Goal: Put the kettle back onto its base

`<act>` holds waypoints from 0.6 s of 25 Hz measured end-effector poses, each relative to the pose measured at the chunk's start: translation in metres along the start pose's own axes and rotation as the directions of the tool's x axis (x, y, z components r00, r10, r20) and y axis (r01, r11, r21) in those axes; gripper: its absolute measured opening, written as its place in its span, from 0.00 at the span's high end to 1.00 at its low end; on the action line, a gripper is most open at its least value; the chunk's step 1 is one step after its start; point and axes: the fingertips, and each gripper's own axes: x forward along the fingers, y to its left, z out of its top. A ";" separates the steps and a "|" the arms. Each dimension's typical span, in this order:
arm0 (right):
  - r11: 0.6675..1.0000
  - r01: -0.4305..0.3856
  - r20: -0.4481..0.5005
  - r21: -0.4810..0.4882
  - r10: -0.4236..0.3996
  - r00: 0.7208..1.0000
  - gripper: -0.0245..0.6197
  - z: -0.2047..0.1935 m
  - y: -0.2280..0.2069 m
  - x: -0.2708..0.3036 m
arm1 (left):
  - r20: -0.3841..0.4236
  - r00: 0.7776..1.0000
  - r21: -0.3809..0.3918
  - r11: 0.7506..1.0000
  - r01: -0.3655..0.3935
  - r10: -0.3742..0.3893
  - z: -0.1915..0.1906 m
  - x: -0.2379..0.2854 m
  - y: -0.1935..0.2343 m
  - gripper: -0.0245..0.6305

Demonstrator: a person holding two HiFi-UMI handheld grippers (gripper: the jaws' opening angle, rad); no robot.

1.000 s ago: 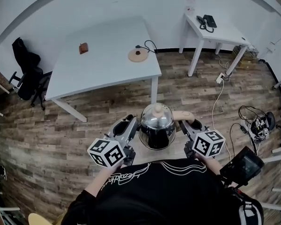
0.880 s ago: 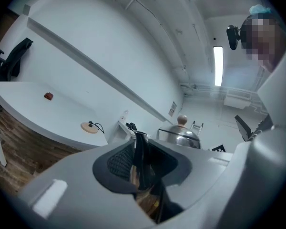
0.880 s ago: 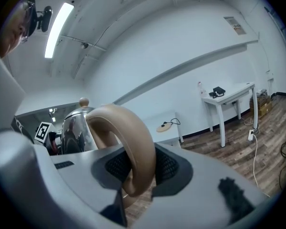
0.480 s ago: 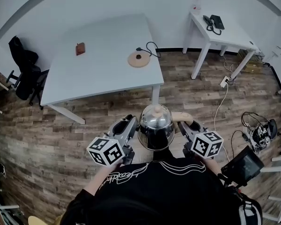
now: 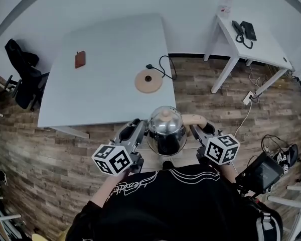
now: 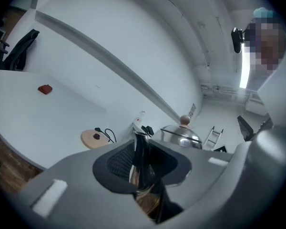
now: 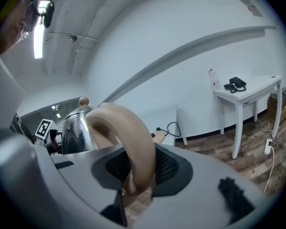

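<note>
A steel kettle (image 5: 165, 127) with a beige knob and a beige handle (image 7: 128, 142) hangs between both grippers, above the wood floor just short of the white table (image 5: 105, 89). My left gripper (image 5: 143, 130) is shut on the kettle's dark spout (image 6: 142, 159). On the other side, my right gripper (image 5: 194, 129) is shut on the handle. The round beige base (image 5: 148, 81) with its black cord lies on the table near the right front corner, ahead of the kettle. It also shows as the base (image 6: 96, 137) in the left gripper view and the base (image 7: 158, 136) in the right gripper view.
A small brown object (image 5: 80, 59) lies on the table's left part. A white side table (image 5: 271, 54) at the back right carries a black phone (image 5: 246, 30) and a bottle (image 5: 226, 1). A chair with a dark jacket (image 5: 22, 74) stands left. Cables (image 5: 251, 95) trail on the floor at right.
The kettle and both grippers have come forward toward the table together; the table and base now lie much nearer in the head view. Both grips are unchanged.
</note>
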 end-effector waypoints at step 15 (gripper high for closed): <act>0.992 -0.115 -0.023 -0.060 0.114 0.993 0.80 0.068 -0.052 0.105 | 0.064 0.991 0.047 0.992 -0.118 0.115 0.066 0.086 0.050 0.83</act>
